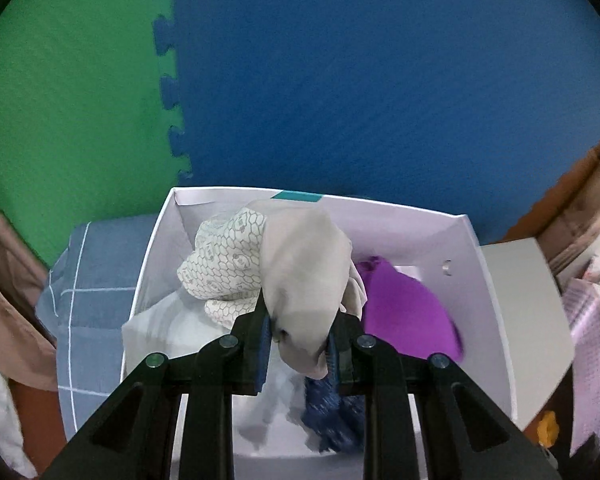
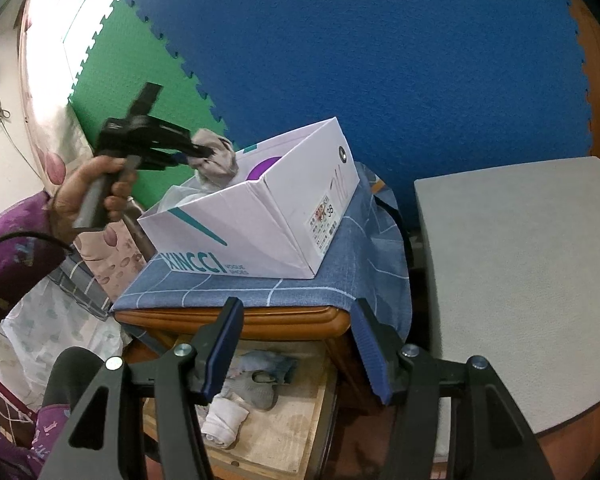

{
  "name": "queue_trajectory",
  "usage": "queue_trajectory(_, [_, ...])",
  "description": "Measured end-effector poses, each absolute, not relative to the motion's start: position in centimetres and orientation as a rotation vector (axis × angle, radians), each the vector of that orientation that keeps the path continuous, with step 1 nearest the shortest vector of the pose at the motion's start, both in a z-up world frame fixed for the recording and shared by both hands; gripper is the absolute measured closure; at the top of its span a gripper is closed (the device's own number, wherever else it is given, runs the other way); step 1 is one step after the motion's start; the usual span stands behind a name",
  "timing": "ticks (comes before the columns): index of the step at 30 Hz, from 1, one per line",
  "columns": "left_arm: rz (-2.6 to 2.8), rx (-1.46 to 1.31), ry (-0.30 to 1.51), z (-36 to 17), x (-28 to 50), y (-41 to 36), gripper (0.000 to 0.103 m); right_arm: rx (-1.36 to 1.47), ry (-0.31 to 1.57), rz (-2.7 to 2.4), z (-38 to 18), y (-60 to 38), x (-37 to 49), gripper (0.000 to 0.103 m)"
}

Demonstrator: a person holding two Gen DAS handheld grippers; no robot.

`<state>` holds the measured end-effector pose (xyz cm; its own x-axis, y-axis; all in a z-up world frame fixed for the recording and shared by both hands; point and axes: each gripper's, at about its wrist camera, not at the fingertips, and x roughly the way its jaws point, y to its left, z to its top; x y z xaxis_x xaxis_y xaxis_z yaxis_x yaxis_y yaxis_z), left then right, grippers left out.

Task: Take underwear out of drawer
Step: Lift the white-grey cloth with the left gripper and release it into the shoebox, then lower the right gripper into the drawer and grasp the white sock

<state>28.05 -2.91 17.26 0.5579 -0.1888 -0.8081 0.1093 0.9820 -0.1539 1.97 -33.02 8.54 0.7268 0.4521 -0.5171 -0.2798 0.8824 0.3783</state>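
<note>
Item: my left gripper [image 1: 300, 344] pinching beige underwear [image 1: 304, 276] over white shoebox [image 1: 476, 280]; right gripper [image 2: 296, 344] fingers spread, nothing btwn.

Bright, fisheye-warped, slight motion blur

Left wrist view: close above box [image 1: 496, 280], looks steeply down into it. Right wrist view: farther back, lower, looks slightly down at box [image 2: 260, 220] side across table edge. Both share box, blue mat [image 1: 380, 80] [image 2: 380, 60] behind.
</note>
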Motion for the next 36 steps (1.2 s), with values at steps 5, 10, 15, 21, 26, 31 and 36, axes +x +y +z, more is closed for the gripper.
queue_trajectory(5, [-0.147, -0.075, 1.008, 15.3, 29.8, -3.2, 0.083, 0.281, 0.641, 0.415, 8.5, -33.0, 2.0, 0.046])
queue_trajectory(10, [-0.124, -0.08, 1.031, 14.2, 30.8, -2.8, 0.077, 0.284, 0.641, 0.418, 8.5, -33.0, 2.0, 0.046])
queue_trajectory(15, [-0.08, 0.004, 0.968, 15.2, 29.7, -3.5, 0.037, 0.281, 0.643, 0.416, 8.5, -33.0, 2.0, 0.046])
queue_trajectory(21, [-0.139, 0.032, 0.801, 17.9, 25.2, -3.0, 0.025, 0.27, 0.646, 0.411, 8.4, -32.9, 2.0, 0.046])
queue_trajectory(26, [-0.19, -0.031, 0.683, 19.3, 18.3, 0.0, 0.016, 0.244, 0.647, 0.404, 8.4, -32.6, 1.9, 0.046])
queue_trajectory(31, [-0.16, -0.119, 0.621, 18.0, 10.8, 5.9, 0.007, 0.183, 0.657, 0.395, 8.3, -31.4, 1.9, 0.046])
queue_trajectory(36, [-0.027, -0.211, 0.707, 13.6, 5.3, 13.3, 0.007, 0.054, 0.674, 0.417, 8.3, -28.7, 1.5, 0.046])
